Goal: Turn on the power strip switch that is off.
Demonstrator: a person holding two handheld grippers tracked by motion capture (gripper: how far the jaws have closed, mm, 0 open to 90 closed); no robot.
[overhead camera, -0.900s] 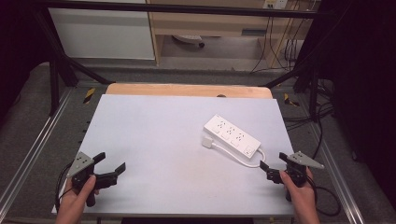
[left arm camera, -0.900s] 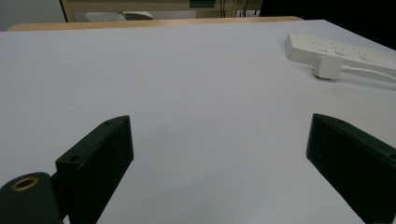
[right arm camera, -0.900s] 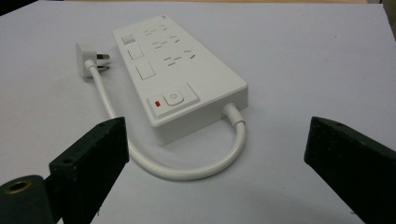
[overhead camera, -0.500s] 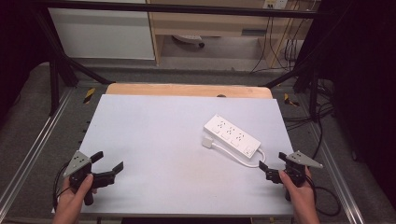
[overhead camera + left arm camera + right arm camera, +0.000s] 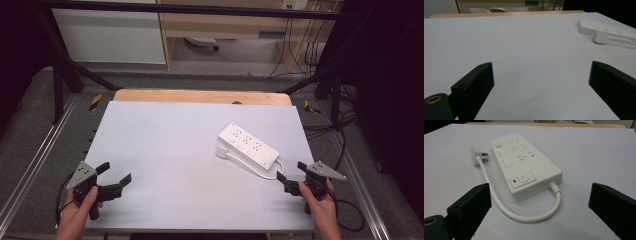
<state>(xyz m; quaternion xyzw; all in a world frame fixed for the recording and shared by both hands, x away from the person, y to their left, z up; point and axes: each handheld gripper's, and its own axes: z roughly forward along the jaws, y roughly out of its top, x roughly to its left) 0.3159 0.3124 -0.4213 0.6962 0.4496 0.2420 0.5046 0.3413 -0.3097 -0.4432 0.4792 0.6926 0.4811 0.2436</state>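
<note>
power strip (image 5: 248, 145) lies flat on worktop (image 5: 165, 150), just ahead of right tongs (image 5: 289, 181), well apart from left tongs (image 5: 114, 180). switch end w/ red indicator faces right tongs; short white cord (image 5: 506, 207) loops from that end round to plug (image 5: 477, 155), which lies beside the strip's far end, touching nothing else. right tongs: jaws wide apart, nothing between, not touching strip. left tongs: jaws apart, empty, over bare worktop. risks, as judged: strip body looks wider than an easy bite, so a flat grab across it may slip; cord loop sits nearest right tongs and could snag a jaw, dragging strip sideways; smooth worktop lets strip slide if pushed.
</note>
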